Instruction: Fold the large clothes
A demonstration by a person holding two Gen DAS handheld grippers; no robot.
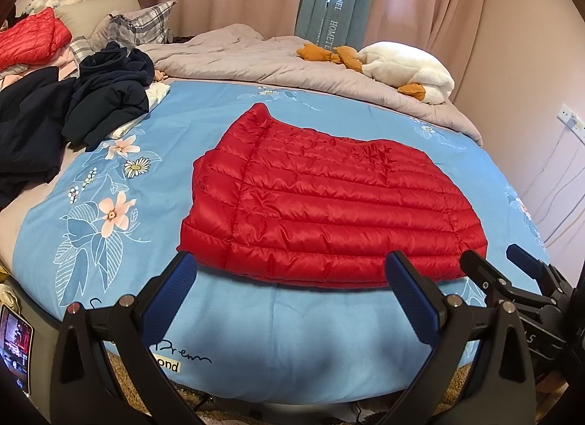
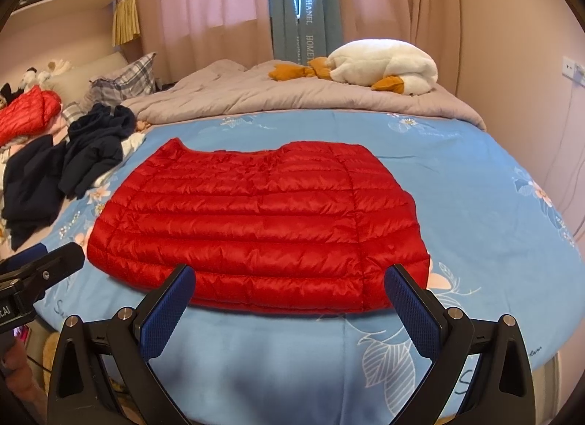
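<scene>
Both tongs are spread wide and hold nothing. The left tongs [image 1: 292, 278] hover over the bare blue floral bedsheet [image 1: 292, 344], just short of the near hem of a red quilted down jacket [image 1: 329, 202]; the right tongs [image 2: 290, 286] hover likewise, nearer the hem's right end. The jacket lies flat straight ahead of both — long axis running left to right, sleeves apparently tucked in. Neither side looks clearly nearer. Readable writing: "HANEL HOMETE…" down the teal curtain [image 1: 334, 4], and "…ond" on a sheet label [image 1: 169, 367].
</scene>
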